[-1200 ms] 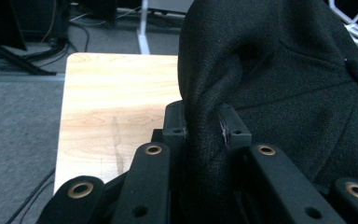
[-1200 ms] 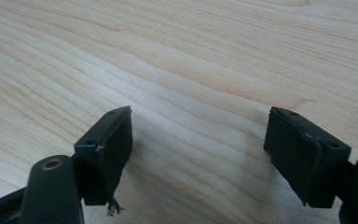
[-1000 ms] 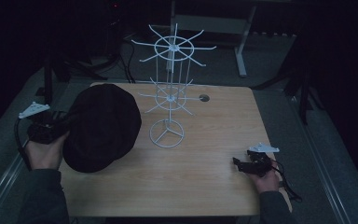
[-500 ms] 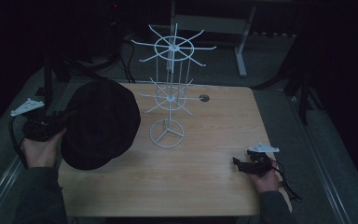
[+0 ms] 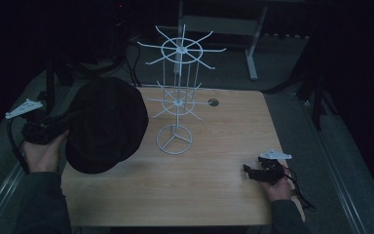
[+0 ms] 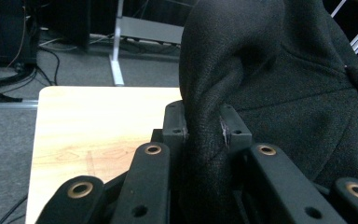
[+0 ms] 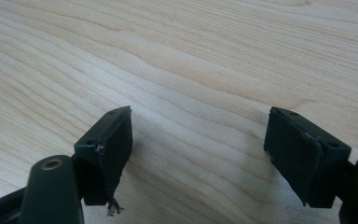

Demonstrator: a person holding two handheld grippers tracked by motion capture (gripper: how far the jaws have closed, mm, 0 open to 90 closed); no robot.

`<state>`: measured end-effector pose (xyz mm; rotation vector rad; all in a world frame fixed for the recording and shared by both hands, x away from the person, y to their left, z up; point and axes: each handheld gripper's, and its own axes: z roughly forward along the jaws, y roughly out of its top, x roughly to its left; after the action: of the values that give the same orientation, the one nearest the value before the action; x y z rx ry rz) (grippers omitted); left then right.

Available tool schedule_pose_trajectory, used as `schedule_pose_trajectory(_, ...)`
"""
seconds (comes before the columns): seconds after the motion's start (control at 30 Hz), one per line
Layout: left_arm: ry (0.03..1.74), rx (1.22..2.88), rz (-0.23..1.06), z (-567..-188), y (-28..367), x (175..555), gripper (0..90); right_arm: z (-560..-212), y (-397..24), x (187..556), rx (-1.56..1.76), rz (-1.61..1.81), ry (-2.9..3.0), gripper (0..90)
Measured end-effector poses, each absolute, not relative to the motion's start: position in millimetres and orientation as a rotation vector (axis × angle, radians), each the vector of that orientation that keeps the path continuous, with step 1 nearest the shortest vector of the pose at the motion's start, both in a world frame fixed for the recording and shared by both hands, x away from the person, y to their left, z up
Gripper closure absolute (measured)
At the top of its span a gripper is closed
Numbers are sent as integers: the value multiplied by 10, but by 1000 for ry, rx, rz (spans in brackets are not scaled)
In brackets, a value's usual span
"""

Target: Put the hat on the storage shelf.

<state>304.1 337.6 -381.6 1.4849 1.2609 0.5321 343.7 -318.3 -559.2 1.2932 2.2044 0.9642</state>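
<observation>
A black fabric hat hangs lifted over the left side of the wooden table. My left gripper is shut on a fold of its edge; in the left gripper view the cloth of the hat is pinched between the two pads, midway at the left gripper. A white wire display rack with two tiers of radiating hooks stands upright at the table's middle, just right of the hat. My right gripper rests low at the table's front right, open; the right gripper has bare wood between its pads.
A round cable hole sits in the table behind the rack. A grey table frame and dark cables lie on the floor beyond. The person's hands and sleeves come in at the bottom left and right.
The left hand has lifted the hat a little and shifted it up and left, so it hangs higher off the table. The right hand and gripper have stayed where they were.
</observation>
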Motion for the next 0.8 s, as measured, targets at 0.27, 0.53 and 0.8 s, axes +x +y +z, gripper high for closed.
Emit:
schedule_pose_trajectory(0.27,1240,1454,509,-3790,3366,3053,775,-5592,-3183,3437,1292,964,2205,233)
schedule_pose_trajectory(0.53,1214,1430,483,-3766,3360,3067,775,-5592,-3184,3438,1291,964,2204,233)
schedule_pose_trajectory(0.8,1192,1409,465,-3737,3369,3068,774,-5593,-3184,3439,1290,964,2205,234)
